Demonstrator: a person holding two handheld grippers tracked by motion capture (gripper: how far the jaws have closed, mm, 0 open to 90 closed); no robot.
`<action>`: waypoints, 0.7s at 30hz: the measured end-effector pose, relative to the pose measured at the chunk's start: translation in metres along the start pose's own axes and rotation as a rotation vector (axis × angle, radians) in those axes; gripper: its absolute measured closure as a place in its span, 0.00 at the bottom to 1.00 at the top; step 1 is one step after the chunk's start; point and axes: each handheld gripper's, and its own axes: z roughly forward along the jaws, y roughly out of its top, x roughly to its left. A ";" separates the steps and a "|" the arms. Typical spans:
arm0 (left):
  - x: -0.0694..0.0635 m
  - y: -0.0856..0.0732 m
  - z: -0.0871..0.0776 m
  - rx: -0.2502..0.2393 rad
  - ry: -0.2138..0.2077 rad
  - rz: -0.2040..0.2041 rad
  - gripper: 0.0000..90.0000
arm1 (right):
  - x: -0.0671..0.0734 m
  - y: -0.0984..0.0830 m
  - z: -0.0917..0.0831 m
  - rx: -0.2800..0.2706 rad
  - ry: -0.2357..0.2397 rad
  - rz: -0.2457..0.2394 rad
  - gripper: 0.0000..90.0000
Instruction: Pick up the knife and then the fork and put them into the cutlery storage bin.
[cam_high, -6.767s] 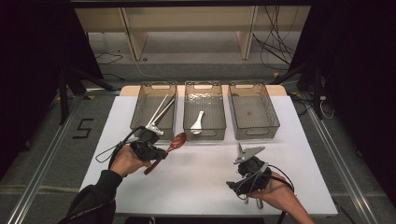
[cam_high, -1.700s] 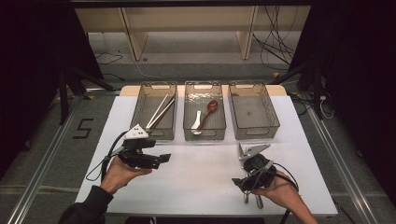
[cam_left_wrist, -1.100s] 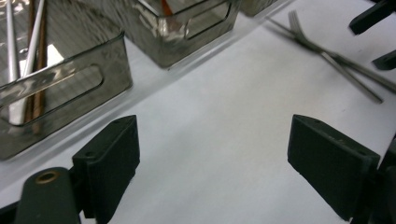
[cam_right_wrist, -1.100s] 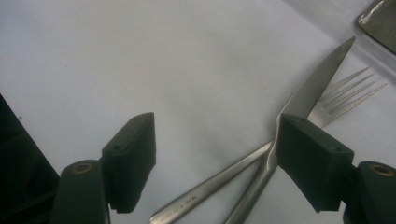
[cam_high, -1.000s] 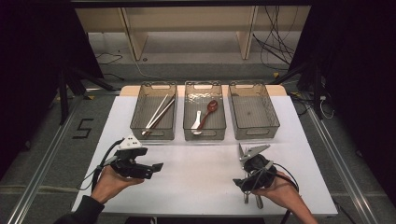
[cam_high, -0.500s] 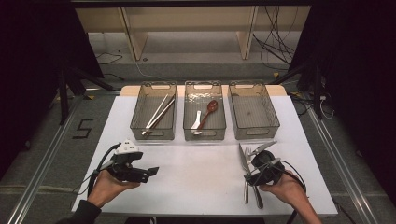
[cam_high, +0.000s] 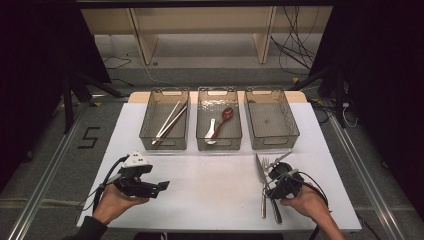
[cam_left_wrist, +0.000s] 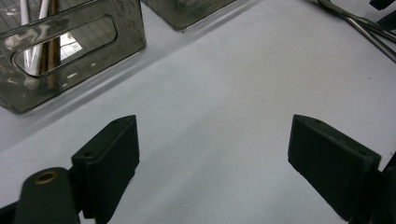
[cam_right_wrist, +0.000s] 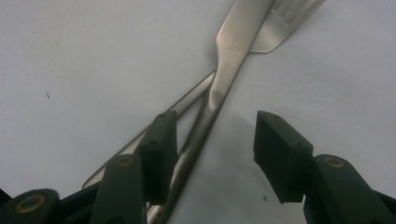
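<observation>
A: Looking along the right gripper (cam_right_wrist: 212, 140), what sits between its fingers (cam_right_wrist: 159, 154)?

B: A butter knife (cam_right_wrist: 224, 74) runs up through the gap, close against the left-hand finger in the right gripper view and clear of the other one; the fingers have just been closing, yet they stand half apart and no pad presses on the metal; so nothing is gripped.

A: And the fork (cam_right_wrist: 280, 23)?

B: It lies crossed under the knife just beyond the fingertips; its tines spread ahead and to the right of the knife blade, its handle passes back behind the left-hand finger; both pieces lie flat on the white bench (cam_high: 215, 185).

A: From the high view, where is that gripper?

B: The right gripper (cam_high: 275, 175) hangs low over the knife (cam_high: 261, 175) and the fork (cam_high: 266, 167), which stretch past it on both sides; the right hand (cam_high: 305, 200) holds it.

A: The left gripper (cam_left_wrist: 212, 154)?

B: Its fingers (cam_left_wrist: 112, 154) stand wide open over bare bench, nothing between them; far ahead of them to the left is the tray with chopsticks (cam_left_wrist: 70, 51); in the high view the left gripper (cam_high: 162, 186) is held level, well apart from the cutlery.
</observation>
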 end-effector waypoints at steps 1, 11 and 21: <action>0.000 0.000 0.000 0.000 -0.001 0.000 0.18 | 0.001 0.000 0.000 0.006 0.004 0.001 0.57; 0.001 -0.001 0.001 0.008 0.002 0.005 0.18 | 0.003 0.003 0.007 0.067 0.006 -0.026 0.66; 0.000 -0.002 0.003 0.020 0.002 0.012 0.18 | 0.002 0.005 0.010 0.096 0.024 -0.043 0.76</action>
